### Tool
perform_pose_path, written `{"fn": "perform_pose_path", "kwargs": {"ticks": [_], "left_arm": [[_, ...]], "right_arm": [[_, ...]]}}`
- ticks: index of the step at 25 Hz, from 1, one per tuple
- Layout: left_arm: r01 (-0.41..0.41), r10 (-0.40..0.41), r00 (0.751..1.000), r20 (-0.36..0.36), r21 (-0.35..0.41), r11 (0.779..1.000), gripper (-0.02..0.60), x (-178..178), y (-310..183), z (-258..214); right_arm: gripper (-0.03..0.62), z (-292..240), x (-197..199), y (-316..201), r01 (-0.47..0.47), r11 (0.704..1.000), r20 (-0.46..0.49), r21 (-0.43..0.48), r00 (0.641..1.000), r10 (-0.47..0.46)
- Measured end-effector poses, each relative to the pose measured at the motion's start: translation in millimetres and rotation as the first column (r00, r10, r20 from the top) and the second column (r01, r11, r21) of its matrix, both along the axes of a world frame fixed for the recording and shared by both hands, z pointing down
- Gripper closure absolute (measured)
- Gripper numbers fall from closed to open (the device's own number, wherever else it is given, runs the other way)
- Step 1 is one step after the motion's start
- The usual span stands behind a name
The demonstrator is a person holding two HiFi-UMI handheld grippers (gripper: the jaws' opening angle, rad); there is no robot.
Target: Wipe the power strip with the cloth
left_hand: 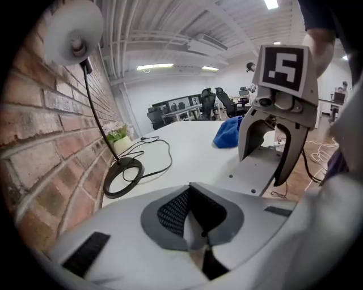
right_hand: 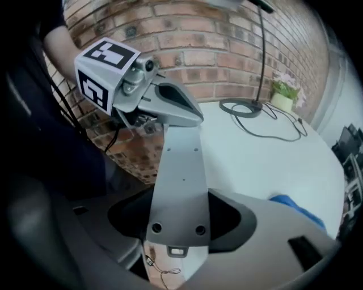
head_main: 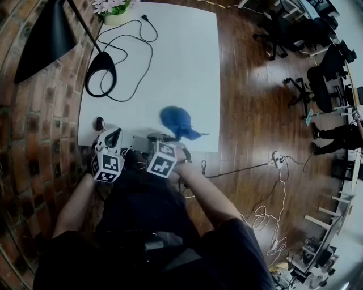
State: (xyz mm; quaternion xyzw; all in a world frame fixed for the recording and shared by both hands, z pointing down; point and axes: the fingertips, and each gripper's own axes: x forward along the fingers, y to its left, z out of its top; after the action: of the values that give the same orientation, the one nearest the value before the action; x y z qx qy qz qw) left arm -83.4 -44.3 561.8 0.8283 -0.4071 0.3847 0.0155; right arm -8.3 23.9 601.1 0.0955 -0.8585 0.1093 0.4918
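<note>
1. We find no legible words, brands or numbers in any of the three views.
2. The cube (left_hand: 282, 67) on the right gripper (left_hand: 262, 167) shows a square black-and-white pattern: blocks only, no letters or digits.
3. The cube (right_hand: 105, 71) on the left gripper (right_hand: 194, 116) shows two such patterns, on two faces. We read no text in them.

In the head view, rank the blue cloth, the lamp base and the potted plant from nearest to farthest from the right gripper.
1. Blue cloth, just beyond the right gripper.
2. Lamp base, farther off to the left.
3. Potted plant, at the far left corner.
</note>
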Motion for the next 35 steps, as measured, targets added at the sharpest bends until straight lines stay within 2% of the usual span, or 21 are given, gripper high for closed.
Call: {"fn": "perform_pose_path", "kwargs": {"ticks": [2, 4, 6, 9, 10, 12, 14, 17, 18, 19, 20, 23, 25, 27, 28, 30, 32, 33, 35], "left_arm": [[-0.044, 0.044, 0.999, -0.004, -0.071, 0.997, 0.557, 0.7, 4.1, -0.5], [-0.106, 0.099, 0.994, -0.049, -0.176, 0.979, 0.534, 3.5, 9.7, 1.1], [-0.189, 0.175, 0.981, -0.081, -0.244, 0.951, 0.429, 10.5, 9.9, -4.6], [-0.288, 0.285, 0.957, -0.054, -0.298, 0.910, 0.335, 17.4, 2.4, -12.5], [-0.314, 0.309, 0.949, -0.070, -0.332, 0.890, 0.305, 20.3, 0.7, -12.4], [-0.372, 0.342, 0.928, -0.149, -0.412, 0.831, 0.289, 28.2, -1.5, -10.6], [-0.422, 0.358, 0.907, -0.223, -0.502, 0.755, 0.281, 33.7, 1.0, -6.9], [-0.471, 0.399, 0.878, -0.266, -0.629, 0.618, 0.281, 34.2, 19.8, 3.6], [-0.479, 0.408, 0.871, -0.274, -0.658, 0.581, 0.281, 33.3, 25.9, 8.1], [-0.481, 0.408, 0.869, -0.280, -0.672, 0.563, 0.281, 32.5, 28.5, 12.3], [-0.478, 0.397, 0.872, -0.286, -0.675, 0.562, 0.278, 32.2, 27.1, 15.4], [-0.456, 0.354, 0.888, -0.294, -0.674, 0.582, 0.267, 31.7, 15.5, 18.9], [-0.455, 0.337, 0.889, -0.309, -0.677, 0.579, 0.264, 30.5, 12.9, 19.2], [-0.455, 0.327, 0.890, -0.319, -0.673, 0.583, 0.266, 28.0, 11.7, 19.9], [-0.455, 0.327, 0.890, -0.317, -0.667, 0.591, 0.272, 28.1, 10.8, 20.1], [-0.448, 0.334, 0.893, -0.301, -0.648, 0.616, 0.277, 31.2, 9.4, 20.2], [-0.437, 0.339, 0.899, -0.277, -0.619, 0.653, 0.279, 33.3, 9.3, 19.9], [-0.429, 0.336, 0.903, -0.268, -0.597, 0.678, 0.281, 32.8, 9.3, 19.4], [-0.406, 0.321, 0.914, -0.250, -0.533, 0.742, 0.285, 30.5, 8.2, 18.3]], "right_arm": [[0.318, 3.1, 1.3, -0.7, 0.027, 0.999, -0.029, 0.046, 0.999, -0.026], [0.319, 4.5, 6.6, -4.1, 0.050, 0.993, -0.062, 0.104, 0.997, -0.044], [0.321, 4.7, 14.1, -9.4, 0.085, 0.981, -0.108, 0.176, 0.992, -0.066], [0.318, 3.0, 19.6, -13.1, 0.154, 0.950, -0.164, 0.273, 0.980, -0.111], [0.318, 2.2, 19.2, -12.4, 0.174, 0.938, -0.176, 0.300, 0.976, -0.125], [0.319, 0.6, 17.4, -11.4, 0.208, 0.916, -0.198, 0.344, 0.969, -0.145], [0.319, -1.5, 15.7, -11.7, 0.230, 0.897, -0.218, 0.377, 0.964, -0.155], [0.324, -12.2, 15.3, -15.9, 0.259, 0.861, -0.243, 0.439, 0.956, -0.164], [0.324, -17.8, 16.3, -20.1, 0.269, 0.843, -0.250, 0.467, 0.954, -0.165], [0.325, -22.8, 17.8, -25.0, 0.279, 0.823, -0.257, 0.494, 0.952, -0.168], [0.324, -26.6, 19.9, -29.4, 0.290, 0.804, -0.264, 0.519, 0.949, -0.172], [0.324, -33.3, 28.4, -38.5, 0.323, 0.748, -0.296, 0.580, 0.939, -0.176], [0.324, -39.9, 31.1, -41.4, 0.345, 0.714, -0.317, 0.609, 0.931, -0.180], [0.322, -44.1, 31.1, -43.1, 0.361, 0.696, -0.324, 0.621, 0.927, -0.191], [0.322, -43.0, 32.4, -45.1, 0.357, 0.697, -0.321, 0.621, 0.928, -0.189], [0.318, -35.4, 38.4, -51.2, 0.327, 0.716, -0.312, 0.616, 0.937, -0.160], [0.309, -27.4, 43.6, -56.1, 0.286, 0.739, -0.294, 0.610, 0.948, -0.124], [0.300, -27.1, 44.5, -56.8, 0.262, 0.747, -0.272, 0.611, 0.956, -0.113], [0.279, -33.9, 48.1, -55.5, 0.191, 0.763, -0.196, 0.618, 0.977, -0.085]]}}
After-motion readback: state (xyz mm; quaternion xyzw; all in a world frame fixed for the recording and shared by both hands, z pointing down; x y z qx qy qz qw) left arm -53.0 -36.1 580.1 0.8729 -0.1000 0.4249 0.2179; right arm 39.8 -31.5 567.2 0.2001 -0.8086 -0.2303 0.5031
